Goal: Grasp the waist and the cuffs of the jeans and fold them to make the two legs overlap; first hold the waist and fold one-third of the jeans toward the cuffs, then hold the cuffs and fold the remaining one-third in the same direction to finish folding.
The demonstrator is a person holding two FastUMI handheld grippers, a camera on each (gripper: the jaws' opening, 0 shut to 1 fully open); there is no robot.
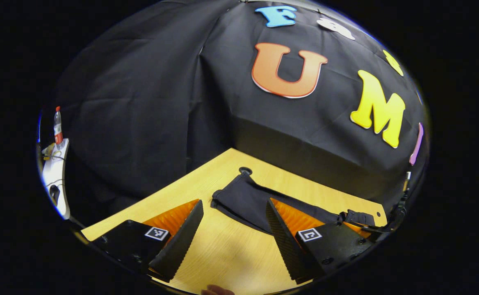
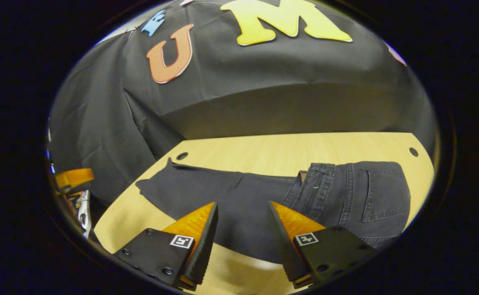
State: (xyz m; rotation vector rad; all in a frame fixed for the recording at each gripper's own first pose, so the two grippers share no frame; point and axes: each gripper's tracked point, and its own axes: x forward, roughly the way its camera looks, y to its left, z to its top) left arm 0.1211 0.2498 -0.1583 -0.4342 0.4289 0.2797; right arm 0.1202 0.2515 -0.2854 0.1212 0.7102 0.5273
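One pair of jeans (image 2: 264, 196) lies flat on the wooden table (image 2: 288, 149), dark denim, legs apparently already stacked one on the other, so it reads as a single long strip. In the right gripper view the waist (image 2: 387, 196) with a back pocket sits to the right and the cuffs (image 2: 149, 186) run off to the left near a table hole. In the left gripper view the cuff end (image 1: 239, 196) lies just ahead of the fingers. Both tongs are released: left gripper (image 1: 234, 229) spread wide with bare table between the fingers, right gripper (image 2: 242, 233) spread wide over the mid-leg, gripping nothing; can't tell if either touches the cloth. Handling guess: denim is soft but fairly heavy, limp, will sag and drag, not fragile, not slippery. The waistband is the thickest and stiffest part, so pinch there at both corners for the first third fold; pinch cuffs at the hem seam, catching both layers. Risk: grabbing only the top layer and peeling the legs apart. Count: one pair of jeans, one table, two grippers, two table holes in the right gripper view, one bottle (image 1: 58, 125) on a white stand at far left in the left gripper view.
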